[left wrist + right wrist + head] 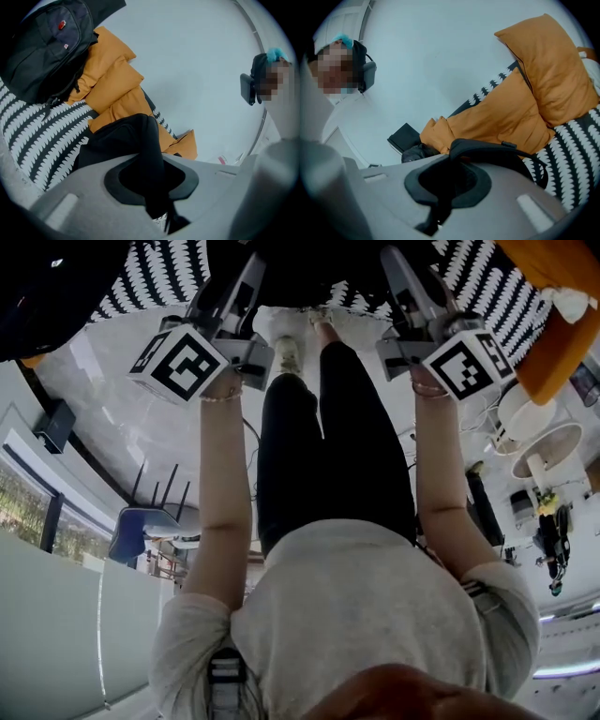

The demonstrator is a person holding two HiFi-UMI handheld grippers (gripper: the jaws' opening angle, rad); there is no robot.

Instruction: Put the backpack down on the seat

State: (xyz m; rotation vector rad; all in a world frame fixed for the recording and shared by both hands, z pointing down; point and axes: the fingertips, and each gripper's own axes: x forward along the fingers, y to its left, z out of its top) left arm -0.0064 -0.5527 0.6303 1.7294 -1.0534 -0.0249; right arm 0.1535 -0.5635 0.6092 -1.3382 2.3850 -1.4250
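The left tongs (152,187) are clenched on a smooth, soft black fabric band (140,140) rising from a crumpled dark bundle. The right tongs (445,187) are clamped on a padded black strap (497,150) that arches toward a small buckle. The rounded, zippered black backpack (47,47) lies at the upper left of the left gripper view on the seat (42,140), a black-and-white feather-patterned weave, against puffy orange cushions (117,89). Whether either strap joins that backpack is hidden.
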